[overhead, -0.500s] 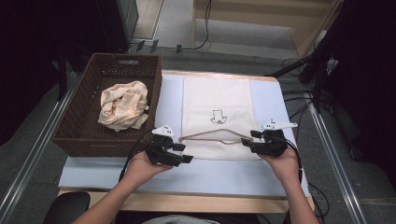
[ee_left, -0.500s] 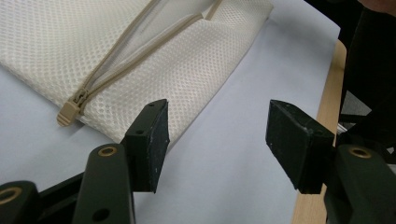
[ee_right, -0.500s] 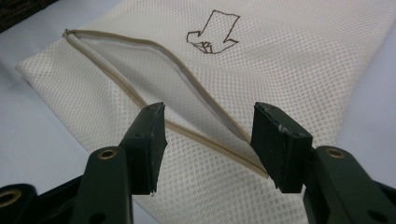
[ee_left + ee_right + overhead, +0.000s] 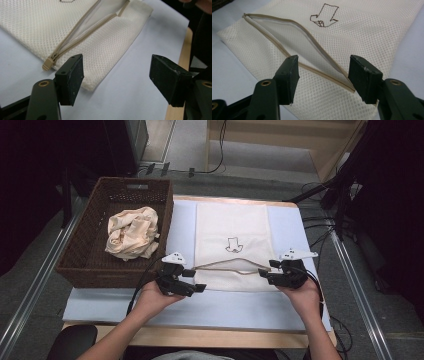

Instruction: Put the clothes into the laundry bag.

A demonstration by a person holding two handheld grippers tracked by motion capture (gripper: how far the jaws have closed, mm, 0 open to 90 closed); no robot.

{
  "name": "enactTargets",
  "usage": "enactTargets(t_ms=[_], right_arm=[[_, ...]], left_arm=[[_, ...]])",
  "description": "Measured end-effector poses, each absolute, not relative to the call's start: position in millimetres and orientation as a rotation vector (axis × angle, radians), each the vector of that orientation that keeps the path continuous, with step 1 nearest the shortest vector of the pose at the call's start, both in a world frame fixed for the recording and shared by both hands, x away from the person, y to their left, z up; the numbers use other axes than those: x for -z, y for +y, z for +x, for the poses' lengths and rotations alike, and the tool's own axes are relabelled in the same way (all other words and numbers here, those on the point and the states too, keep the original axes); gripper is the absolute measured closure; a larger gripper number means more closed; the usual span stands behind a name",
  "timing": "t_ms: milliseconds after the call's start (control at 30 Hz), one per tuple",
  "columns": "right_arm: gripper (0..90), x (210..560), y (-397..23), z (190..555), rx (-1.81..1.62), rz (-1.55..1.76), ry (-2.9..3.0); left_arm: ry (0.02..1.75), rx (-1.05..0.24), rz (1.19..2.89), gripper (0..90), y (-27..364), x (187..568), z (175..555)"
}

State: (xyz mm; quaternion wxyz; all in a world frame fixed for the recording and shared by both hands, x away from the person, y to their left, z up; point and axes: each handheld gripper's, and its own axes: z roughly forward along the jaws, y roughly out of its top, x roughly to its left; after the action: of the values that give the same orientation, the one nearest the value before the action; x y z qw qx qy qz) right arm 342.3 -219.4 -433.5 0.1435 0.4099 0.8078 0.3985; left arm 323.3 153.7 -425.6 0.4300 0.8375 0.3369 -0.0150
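A cream mesh bag (image 4: 230,227) lies flat on the pale blue mat, a small arrow drawing (image 4: 233,244) on its top. Its tan zipper (image 4: 235,266) gapes open along the near edge, showing the white inside (image 4: 287,30). My left gripper (image 4: 196,280) sits open just off the bag's left near corner. In the left gripper view it (image 4: 118,75) has nothing between its jaws, and the zipper pull (image 4: 47,64) lies just beyond its left jaw. My right gripper (image 4: 266,269) is open at the zipper's right end, and in the right gripper view it (image 4: 324,75) stands above the zipper's end (image 4: 347,86).
A dark wicker basket (image 4: 85,265) stands at the left of the table with a crumpled cream cloth (image 4: 132,232) inside. The blue mat (image 4: 225,307) stretches bare in front of the bag. Cables (image 4: 325,230) run along the right side, off the table.
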Motion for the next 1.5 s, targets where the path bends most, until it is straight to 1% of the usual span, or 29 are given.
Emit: enactTargets(t_ms=[67, 133, 300, 433, 833, 1500], right_arm=[[43.3, 434, -221, 342, -1.150, 1.197, 2.334], [43.3, 435, -222, 342, -1.145, 1.201, 2.336], [43.1, 435, -225, 340, -1.168, 1.224, 2.324], [42.8, 435, -225, 341, -1.171, 1.219, 2.331], [42.4, 436, -230, 343, -1.220, 1.279, 2.315], [42.5, 435, -229, 342, -1.223, 1.246, 2.318]], left_arm=[[0.842, 0.066, 2.068, 28.1, 154, 425, 325], [0.834, 0.068, 2.073, 28.3, 153, 425, 326], [0.822, 0.066, 2.091, 29.8, 152, 425, 326], [0.821, 0.030, 2.106, 28.5, 150, 426, 326], [0.812, 0.046, 2.120, 29.2, 150, 426, 325], [0.800, 0.064, 2.147, 29.5, 145, 427, 326]])
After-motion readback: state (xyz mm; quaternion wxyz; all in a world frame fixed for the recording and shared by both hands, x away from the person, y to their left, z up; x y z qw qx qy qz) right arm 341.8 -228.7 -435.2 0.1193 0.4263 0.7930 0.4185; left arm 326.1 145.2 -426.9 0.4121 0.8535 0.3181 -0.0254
